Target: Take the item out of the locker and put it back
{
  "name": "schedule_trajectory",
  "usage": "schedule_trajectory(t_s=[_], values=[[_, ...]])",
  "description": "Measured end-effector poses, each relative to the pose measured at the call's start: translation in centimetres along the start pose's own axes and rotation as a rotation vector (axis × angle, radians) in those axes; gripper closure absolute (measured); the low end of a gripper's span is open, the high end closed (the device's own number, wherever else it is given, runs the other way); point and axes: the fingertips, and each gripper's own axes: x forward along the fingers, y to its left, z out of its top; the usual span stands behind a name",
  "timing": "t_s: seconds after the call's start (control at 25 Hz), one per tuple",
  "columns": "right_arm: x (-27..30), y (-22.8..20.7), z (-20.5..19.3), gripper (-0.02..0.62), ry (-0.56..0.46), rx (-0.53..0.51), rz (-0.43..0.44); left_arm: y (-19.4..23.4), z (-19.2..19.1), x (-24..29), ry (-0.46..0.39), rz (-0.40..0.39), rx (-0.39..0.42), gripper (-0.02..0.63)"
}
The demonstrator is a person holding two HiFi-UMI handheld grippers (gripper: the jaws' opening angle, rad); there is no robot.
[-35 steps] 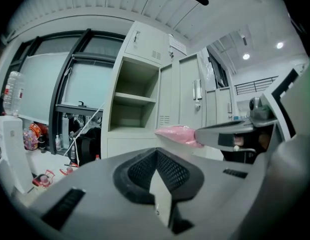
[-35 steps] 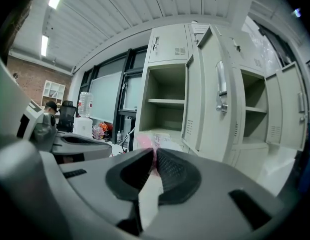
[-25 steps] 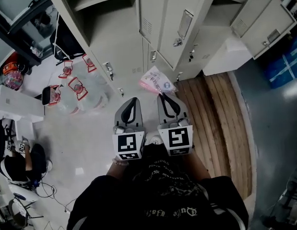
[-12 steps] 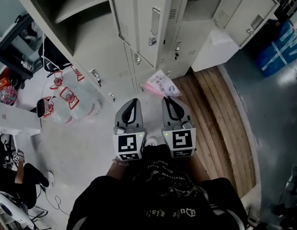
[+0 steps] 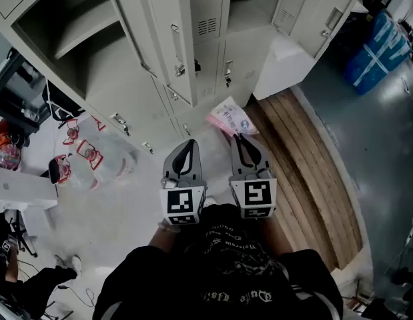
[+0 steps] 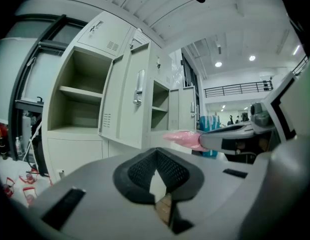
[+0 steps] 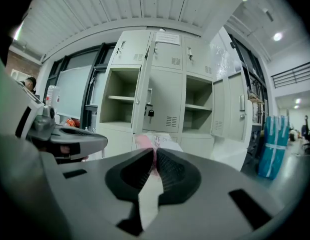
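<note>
**Packet out, waiting to go back in**

My right gripper (image 5: 242,137) is clamped on one edge of the crinkly pink-and-white plastic packet (image 5: 230,117). I hold the packet out in front of the pale grey metal lockers (image 5: 213,52), clear of their open doors, probably for an easy return. My left gripper (image 5: 187,143) is closed on nothing and idles alongside.

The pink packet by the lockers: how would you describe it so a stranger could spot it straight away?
Start at the pale grey lockers with open doors, then drop to the wooden platform at their foot. Near its edge, the right tongs pinch a small soft packet: the only pink-and-white thing there, unlike the clear bottles with red labels further left.
</note>
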Motion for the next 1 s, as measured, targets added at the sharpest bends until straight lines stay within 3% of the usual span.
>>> schedule_trajectory(t_s=[0.32, 1.0], values=[[1.1, -5.8, 2.0, 0.571, -0.059, 0.024, -0.128, -1.9, 1.2, 3.8, 0.003, -0.076, 0.03, 0.598], [7.5, -15.1, 3.9, 0.571, -0.039, 0.061, -0.311, -5.3, 3.7, 14.9, -0.026, -0.269, 0.077, 0.6]])
